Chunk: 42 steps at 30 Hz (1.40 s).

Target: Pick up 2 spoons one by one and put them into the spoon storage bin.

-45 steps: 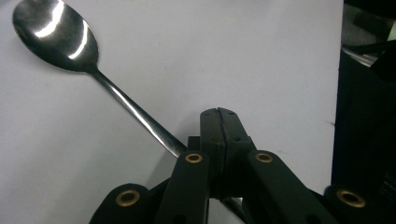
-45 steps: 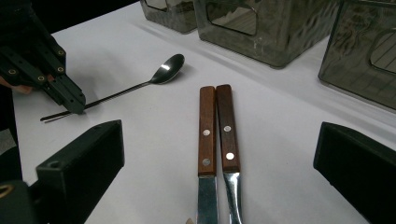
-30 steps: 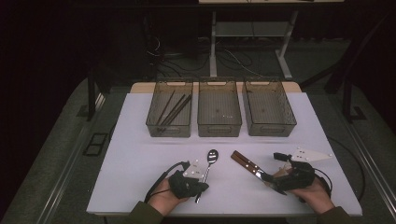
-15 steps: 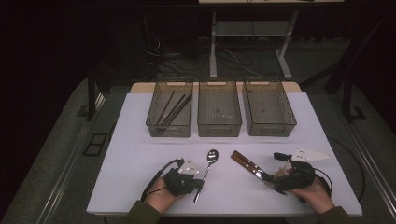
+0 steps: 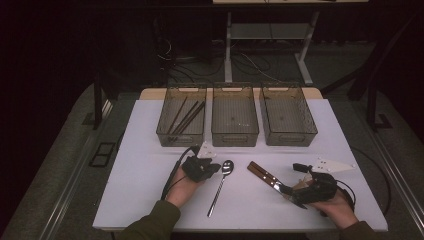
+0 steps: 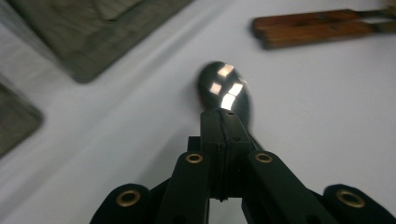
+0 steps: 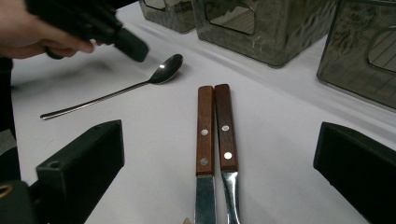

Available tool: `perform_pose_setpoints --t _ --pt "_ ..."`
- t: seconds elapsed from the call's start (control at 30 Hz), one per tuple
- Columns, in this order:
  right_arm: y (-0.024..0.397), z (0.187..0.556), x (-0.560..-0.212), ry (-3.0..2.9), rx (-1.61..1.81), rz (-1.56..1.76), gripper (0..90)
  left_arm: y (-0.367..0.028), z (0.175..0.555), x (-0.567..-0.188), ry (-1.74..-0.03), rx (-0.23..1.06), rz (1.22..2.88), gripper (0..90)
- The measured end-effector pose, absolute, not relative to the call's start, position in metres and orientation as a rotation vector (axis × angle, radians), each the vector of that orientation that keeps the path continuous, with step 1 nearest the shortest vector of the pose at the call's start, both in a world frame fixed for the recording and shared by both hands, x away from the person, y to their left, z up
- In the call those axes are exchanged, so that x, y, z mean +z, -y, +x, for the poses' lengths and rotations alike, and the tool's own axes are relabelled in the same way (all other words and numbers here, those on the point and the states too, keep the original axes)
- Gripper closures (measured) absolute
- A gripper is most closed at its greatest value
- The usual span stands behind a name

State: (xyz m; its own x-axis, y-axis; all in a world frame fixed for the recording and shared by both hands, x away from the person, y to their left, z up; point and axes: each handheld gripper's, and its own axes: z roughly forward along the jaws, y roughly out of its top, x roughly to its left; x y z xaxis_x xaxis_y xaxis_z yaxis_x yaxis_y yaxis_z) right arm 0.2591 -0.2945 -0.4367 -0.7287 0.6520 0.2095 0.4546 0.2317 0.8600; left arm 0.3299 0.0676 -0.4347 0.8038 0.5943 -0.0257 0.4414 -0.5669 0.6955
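The left gripper (image 5: 212, 167) is hovering just beside the bowl of the spoon (image 5: 220, 185), its jaws pressed together on nothing. The spoon is lying flat near the middle of the table's (image 5: 150, 130) front edge, handle pointing toward that edge. The right gripper (image 5: 292, 192) is resting toward the front right corner, jaws spread wide around the blades of two wooden-handled knives (image 5: 265, 176) lying side by side.

1. Spoon (image 5: 220, 185) – slim, shiny steel, lying flat on the white table, bowl toward the bins.
2. Two knives (image 7: 215, 135) – brown wooden handles, side by side, touching, flat.
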Motion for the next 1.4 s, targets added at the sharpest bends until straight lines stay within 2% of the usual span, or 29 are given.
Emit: perform_pose_setpoints --t 0.3,1.07,1.37,1.4 --pt "0.295 0.259 -0.436 -2.301 1.507 1.05 1.8 -0.045 0.349 -0.441 -0.787 0.29 2.269 89.7" --pt "0.296 0.258 -0.436 -2.299 1.512 1.052 1.8 0.001 0.343 -0.446 -0.656 0.233 2.299 89.7" --pt "0.296 0.258 -0.436 -2.296 1.517 1.051 1.8 -0.003 0.343 -0.443 -0.644 0.229 2.293 89.4" --pt "0.296 0.258 -0.436 -2.296 1.518 1.05 1.8 -0.005 0.343 -0.442 -0.649 0.226 2.284 87.3"
